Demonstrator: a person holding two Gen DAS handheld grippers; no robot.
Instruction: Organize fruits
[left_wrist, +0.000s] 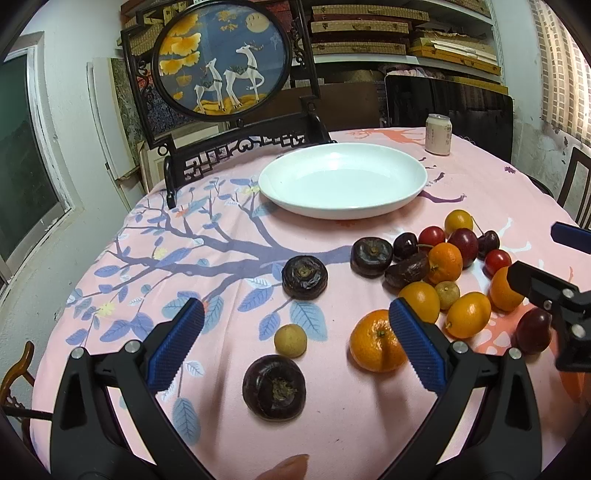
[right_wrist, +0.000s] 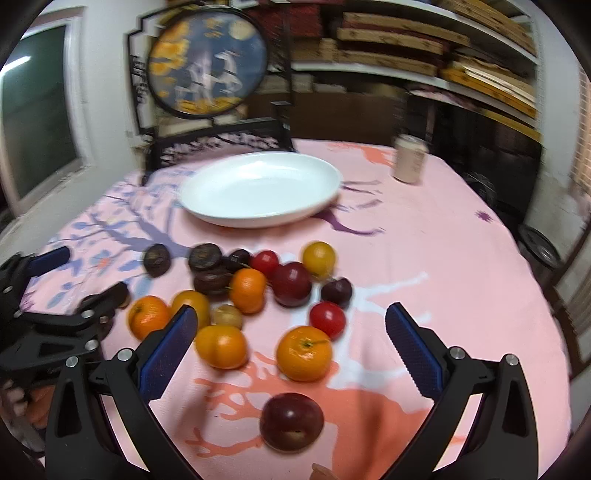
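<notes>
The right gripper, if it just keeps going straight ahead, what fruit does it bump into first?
Probably the dark red plum, lying low between the open jaws of the right gripper. If it passes above that, the orange mandarin comes next; depth is hard to judge.

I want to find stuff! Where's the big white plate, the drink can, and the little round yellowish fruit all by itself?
white plate (left_wrist: 413, 168): left wrist view, on its right inner rim.
drink can (left_wrist: 438, 134): left wrist view, middle of its side.
small yellowish fruit (left_wrist: 290, 340): left wrist view, centre of its skin.

Fruits (left_wrist: 445, 264) scattered — plate (left_wrist: 343, 206) bare.
</notes>
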